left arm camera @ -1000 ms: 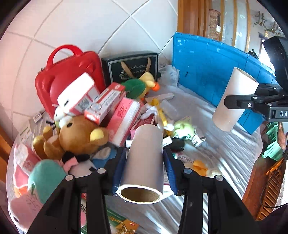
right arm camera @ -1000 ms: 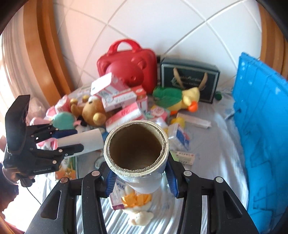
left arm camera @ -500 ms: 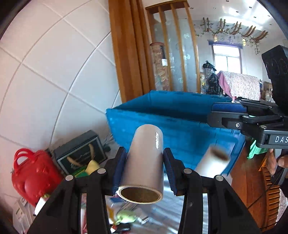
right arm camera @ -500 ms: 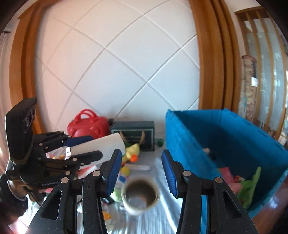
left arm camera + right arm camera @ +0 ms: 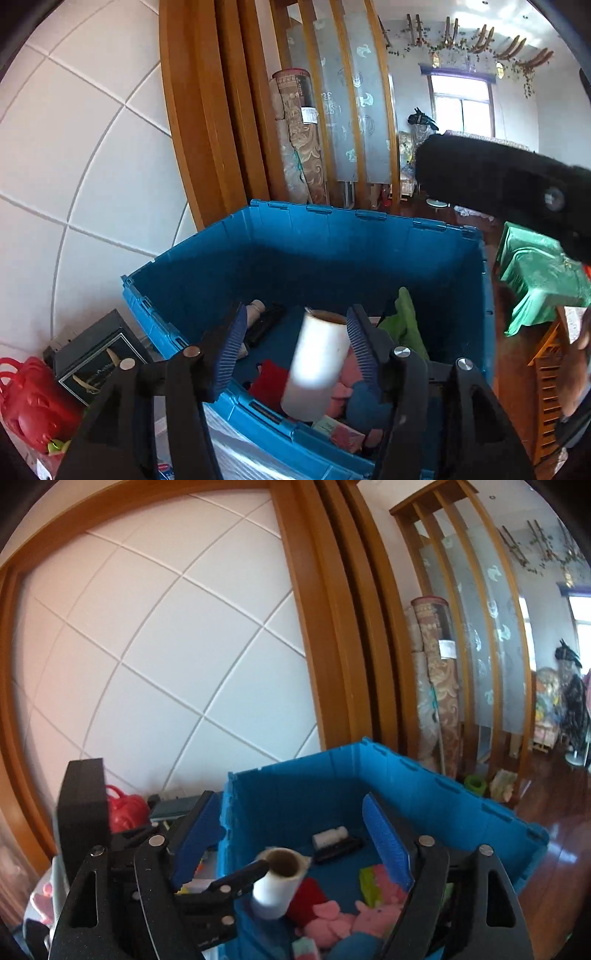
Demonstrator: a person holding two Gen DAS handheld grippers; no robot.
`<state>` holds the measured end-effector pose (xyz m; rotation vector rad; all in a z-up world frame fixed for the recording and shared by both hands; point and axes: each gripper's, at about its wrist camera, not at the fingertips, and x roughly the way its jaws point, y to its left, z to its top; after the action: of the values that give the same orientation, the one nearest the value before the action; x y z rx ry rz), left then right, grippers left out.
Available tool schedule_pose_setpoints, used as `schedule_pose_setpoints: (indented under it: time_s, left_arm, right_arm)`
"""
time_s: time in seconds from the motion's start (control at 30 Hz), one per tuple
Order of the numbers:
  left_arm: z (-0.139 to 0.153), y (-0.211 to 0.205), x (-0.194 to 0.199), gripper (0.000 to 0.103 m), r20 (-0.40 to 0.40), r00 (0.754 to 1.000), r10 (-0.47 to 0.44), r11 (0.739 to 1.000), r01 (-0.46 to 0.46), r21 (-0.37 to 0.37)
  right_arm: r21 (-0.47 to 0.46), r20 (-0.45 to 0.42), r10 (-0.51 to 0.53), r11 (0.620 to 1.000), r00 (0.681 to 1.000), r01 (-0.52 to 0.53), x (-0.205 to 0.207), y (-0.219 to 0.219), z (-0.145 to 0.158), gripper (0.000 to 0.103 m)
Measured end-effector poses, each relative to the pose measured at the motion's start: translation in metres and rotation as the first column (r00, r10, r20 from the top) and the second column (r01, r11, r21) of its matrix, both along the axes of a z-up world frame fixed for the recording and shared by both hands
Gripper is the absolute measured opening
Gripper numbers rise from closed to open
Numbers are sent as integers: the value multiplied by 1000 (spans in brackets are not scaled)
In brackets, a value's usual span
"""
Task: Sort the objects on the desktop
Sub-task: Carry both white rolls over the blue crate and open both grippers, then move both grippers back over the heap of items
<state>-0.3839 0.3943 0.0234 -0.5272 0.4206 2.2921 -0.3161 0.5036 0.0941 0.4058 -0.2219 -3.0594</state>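
A white cardboard-core roll [image 5: 317,363] is blurred and falling into the blue bin [image 5: 332,229]; it also shows in the right wrist view [image 5: 277,884]. My left gripper [image 5: 293,347] is open over the bin's near rim, its pads apart from the roll. My right gripper [image 5: 291,843] is open and empty above the bin [image 5: 424,786]. Pink plush toys [image 5: 354,914], a red cloth [image 5: 267,382], a green cloth [image 5: 402,325] and a black item [image 5: 338,845] lie inside the bin. The earlier roll from my right gripper is not identifiable.
A red bear-face case [image 5: 29,402] and a dark gift box [image 5: 96,354] stand left of the bin against the white tiled wall. A wooden door frame [image 5: 214,110] rises behind the bin. The right gripper's body [image 5: 509,184] hangs at upper right.
Both grippers swung from the cluttered table to above the blue bin. The right gripper opened and dropped its roll first; the left gripper has now opened and its roll is falling in.
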Motion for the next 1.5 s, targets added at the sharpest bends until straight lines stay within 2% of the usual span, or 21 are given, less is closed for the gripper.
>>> schedule_pose_setpoints:
  time_s: [0.1,0.17,0.27,0.37,0.57,0.8,1.07,1.13,1.3,1.4,1.5]
  left_arm:
    - [5,0,2,60,-31,998,51,998,-50,37]
    - [5,-8,7,78,-40,996,86,995,-83,53]
    - [2,-26,12,78,-75,988,137,989,-133,58]
    - [1,-48,20,79,-62,982,176,982,-171,74]
    - [-11,-95,29,79,-36,963,266,960,-261,104]
    - [-24,-143,41,79,-2,939,343,929,-339,147]
    - [-20,-191,70,79,-50,929,368,915,-351,198]
    - [-22,-209,78,79,-59,924,377,914,-360,188]
    - [-27,-278,101,79,-89,892,444,892,-429,144]
    - [-37,-328,114,79,-102,855,509,860,-499,110]
    - [-54,-373,124,79,-67,823,564,825,-559,81]
  right_arm:
    - [-1,-29,-30,1000,999,30,14,21,2,89]
    - [-39,-47,-44,998,998,42,23,33,1,97]
    - [-91,-63,-32,996,998,26,28,38,-3,102]
    - [-129,-71,11,991,997,-20,31,34,-7,103]
    - [-86,-89,140,985,986,-148,38,-1,-11,103]
    - [-49,-78,304,950,950,-308,54,-48,-28,103]
    - [-32,-19,297,954,955,-298,76,-94,-46,103]
    - [-35,-16,293,955,956,-294,83,-106,-47,103]
    - [-69,27,324,944,946,-322,89,-155,-55,103]
    - [-55,45,359,933,932,-356,92,-194,-65,103]
    - [-43,109,393,919,913,-391,90,-230,-85,103]
